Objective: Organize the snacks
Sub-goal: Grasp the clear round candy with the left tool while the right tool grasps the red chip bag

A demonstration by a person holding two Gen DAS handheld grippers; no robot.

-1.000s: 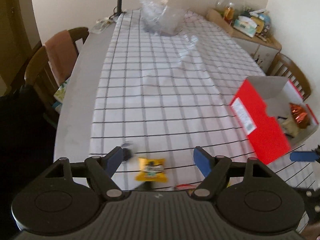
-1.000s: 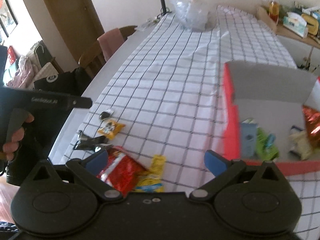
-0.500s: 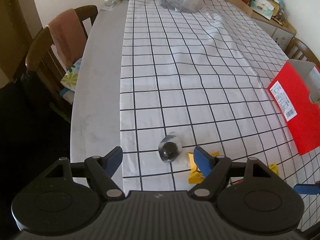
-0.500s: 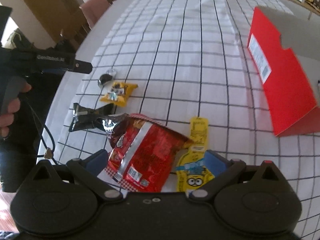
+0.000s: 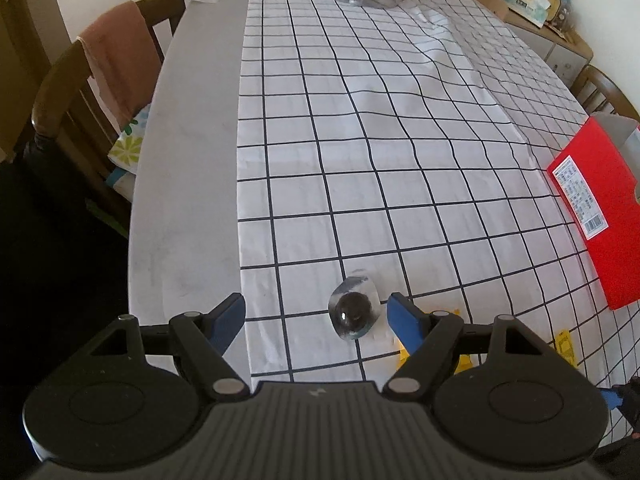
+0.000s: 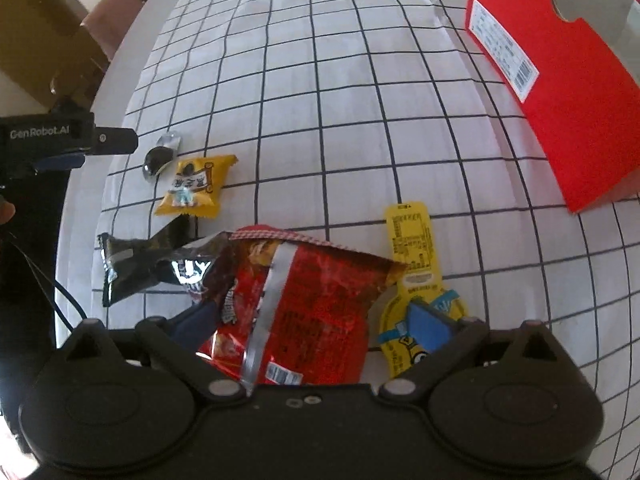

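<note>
Left gripper wide open, straddling the small clear-wrapped dark round candy on the checked worktop, pads not touching. Light, slick wrapper, likely hard core: pinch across the ball, not the film. Right gripper open over the crinkly red foil snack bag, soft and springy, so grab mid-body. Red cardboard box sits well apart.

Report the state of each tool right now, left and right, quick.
Left tool: open, holding nothing; the clear-wrapped dark sweet lies between its fingers, untouched.
Right tool: open, holding nothing; fingers straddle the red snack bag.
</note>
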